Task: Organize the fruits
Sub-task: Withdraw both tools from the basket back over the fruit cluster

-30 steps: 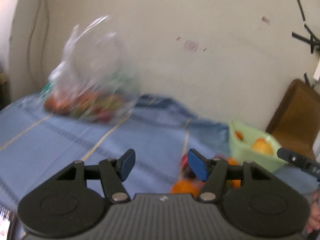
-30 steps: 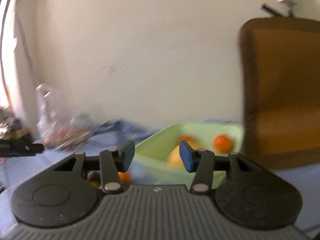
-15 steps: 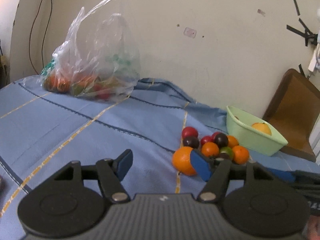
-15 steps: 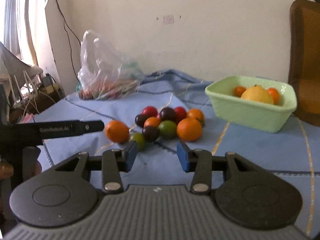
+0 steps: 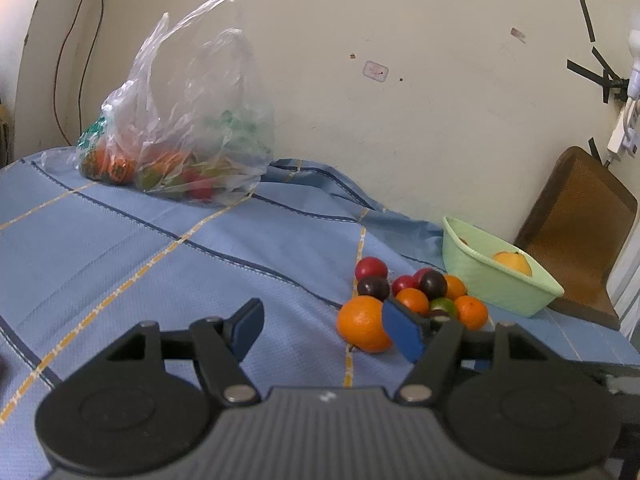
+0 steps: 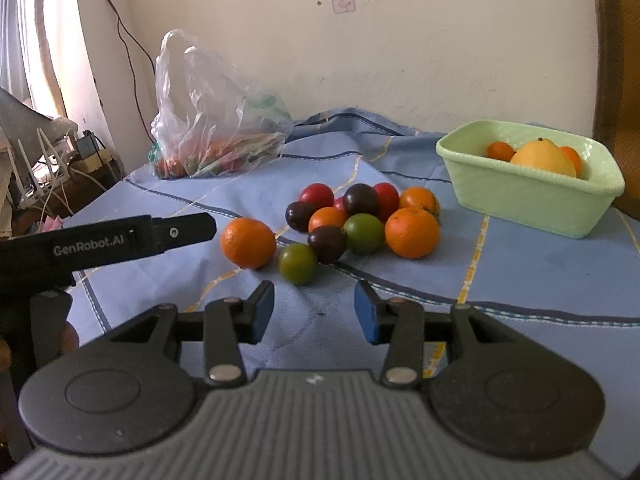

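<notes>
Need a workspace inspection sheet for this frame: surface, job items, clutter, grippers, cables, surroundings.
Surface: blue cloth with yellow and dark stripes, rumpled near the wall.
Job's things: loose pile of orange, red, dark and green fruits; pale green rectangular plastic basin holding one yellow and two orange fruits.
Clutter: clear plastic bag of fruit at the far edge.
Grippers: left gripper open, jaws have just been opening, nothing between them; right gripper open, empty.
Cables: dark wall cable; wiring at the window side.
Surroundings: brown chair, marked cream wall.
</notes>
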Tool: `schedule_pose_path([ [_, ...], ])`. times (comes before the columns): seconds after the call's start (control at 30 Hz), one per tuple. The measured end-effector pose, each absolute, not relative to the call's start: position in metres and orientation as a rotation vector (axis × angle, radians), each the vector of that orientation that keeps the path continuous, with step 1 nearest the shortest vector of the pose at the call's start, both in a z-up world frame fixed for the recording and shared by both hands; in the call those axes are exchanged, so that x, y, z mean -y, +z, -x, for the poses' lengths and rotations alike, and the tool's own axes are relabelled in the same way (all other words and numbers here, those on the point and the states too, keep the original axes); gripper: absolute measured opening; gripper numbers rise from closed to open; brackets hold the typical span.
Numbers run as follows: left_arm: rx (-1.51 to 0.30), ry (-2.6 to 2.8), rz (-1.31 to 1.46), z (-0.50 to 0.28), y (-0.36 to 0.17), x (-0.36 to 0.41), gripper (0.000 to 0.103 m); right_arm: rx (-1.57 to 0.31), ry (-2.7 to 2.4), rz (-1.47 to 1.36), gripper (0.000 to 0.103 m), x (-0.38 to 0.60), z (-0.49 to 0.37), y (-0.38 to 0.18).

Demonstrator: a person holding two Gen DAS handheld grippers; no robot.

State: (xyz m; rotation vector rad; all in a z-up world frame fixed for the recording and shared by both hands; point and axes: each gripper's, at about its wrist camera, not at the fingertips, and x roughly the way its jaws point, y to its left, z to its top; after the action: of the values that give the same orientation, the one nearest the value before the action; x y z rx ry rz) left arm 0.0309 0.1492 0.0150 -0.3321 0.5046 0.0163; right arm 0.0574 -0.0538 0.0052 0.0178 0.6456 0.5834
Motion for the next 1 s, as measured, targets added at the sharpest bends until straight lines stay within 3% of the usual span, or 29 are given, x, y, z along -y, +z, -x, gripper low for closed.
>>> schedule_pose_path([
  [1.0,-0.507,0.026,0.347,-0.032,0.0138,-0.1502,0.074,-0.673,0.58,-0.086,0.048,0.0627,-0.0621,0.002],
])
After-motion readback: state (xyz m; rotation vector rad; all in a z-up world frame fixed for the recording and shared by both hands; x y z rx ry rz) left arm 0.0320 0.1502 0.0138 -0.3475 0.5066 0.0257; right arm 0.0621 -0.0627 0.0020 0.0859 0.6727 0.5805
